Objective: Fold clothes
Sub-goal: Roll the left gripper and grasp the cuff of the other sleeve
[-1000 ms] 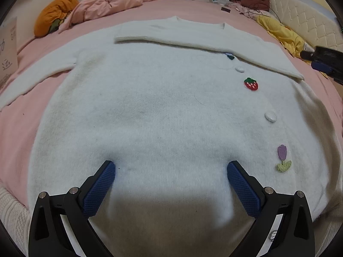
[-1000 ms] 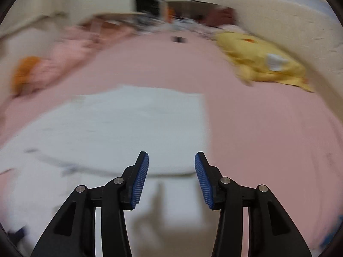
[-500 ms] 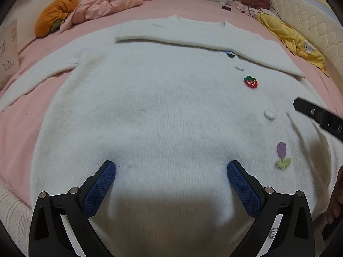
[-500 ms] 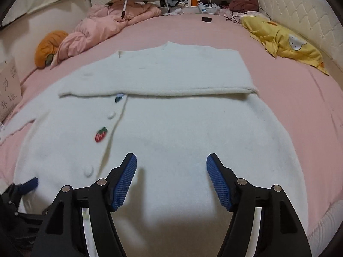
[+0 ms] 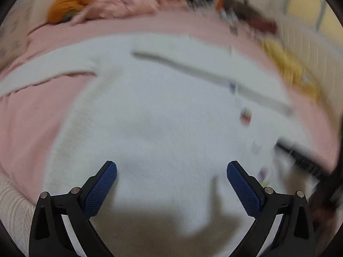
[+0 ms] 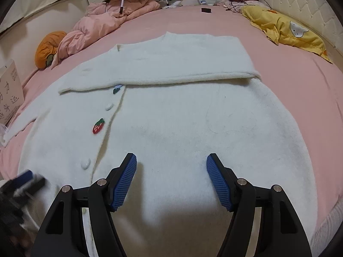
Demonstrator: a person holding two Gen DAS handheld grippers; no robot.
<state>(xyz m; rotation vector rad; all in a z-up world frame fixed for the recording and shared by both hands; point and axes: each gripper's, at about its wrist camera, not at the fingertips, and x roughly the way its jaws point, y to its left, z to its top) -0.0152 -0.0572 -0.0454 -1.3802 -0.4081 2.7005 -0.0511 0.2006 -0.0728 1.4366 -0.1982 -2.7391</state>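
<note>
A white fluffy cardigan lies flat on the pink bed, buttons and a strawberry patch down its front. One sleeve is folded across the chest; the other sleeve stretches out to the left. My right gripper hovers open over the hem, nothing between its fingers. My left gripper is open too, over the hem's left half; its view is blurred. The left gripper also shows blurred at the right wrist view's lower left, and the right gripper as a dark blurred bar in the left wrist view.
A pink duvet and an orange cushion lie at the bed's far left. A yellow garment sits by the padded headboard on the right. A cardboard box stands at the left edge.
The left wrist view has swung left and gone blurry with motion. My right gripper has settled over the hem and opened a little wider than a second ago.
</note>
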